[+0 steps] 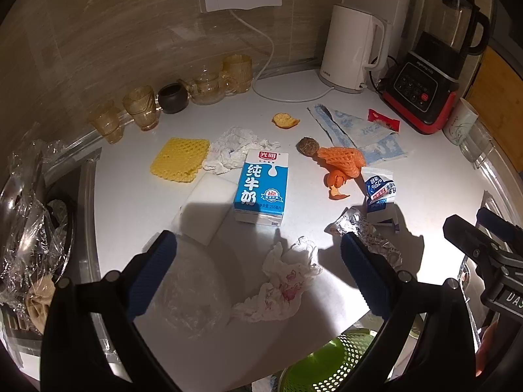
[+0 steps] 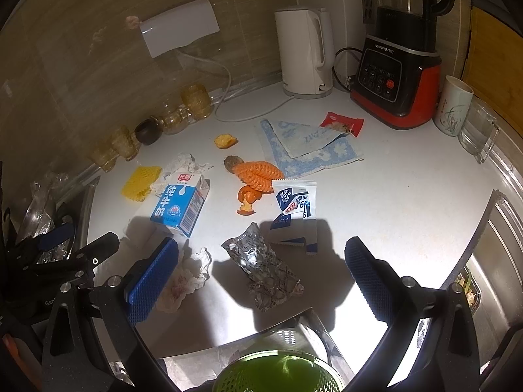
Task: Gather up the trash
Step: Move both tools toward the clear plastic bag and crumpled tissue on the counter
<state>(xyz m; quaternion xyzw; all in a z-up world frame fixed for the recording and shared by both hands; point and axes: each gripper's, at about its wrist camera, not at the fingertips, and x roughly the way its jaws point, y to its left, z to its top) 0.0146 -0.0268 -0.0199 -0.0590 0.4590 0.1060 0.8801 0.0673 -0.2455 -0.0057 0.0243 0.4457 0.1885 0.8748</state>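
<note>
Both grippers gape: left gripper [image 1: 258, 258] over tissue [image 1: 282, 285].

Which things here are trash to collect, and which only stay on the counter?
Trash: milk carton, stained tissue, foil wrapper, orange peel, green bin.
Not trash: kettle, blender, glass cups.

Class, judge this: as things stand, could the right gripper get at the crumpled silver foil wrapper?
Probably yes: the right gripper is open, the crumpled silver foil wrapper lies on the white counter between its fingers, nothing covering it.
</note>
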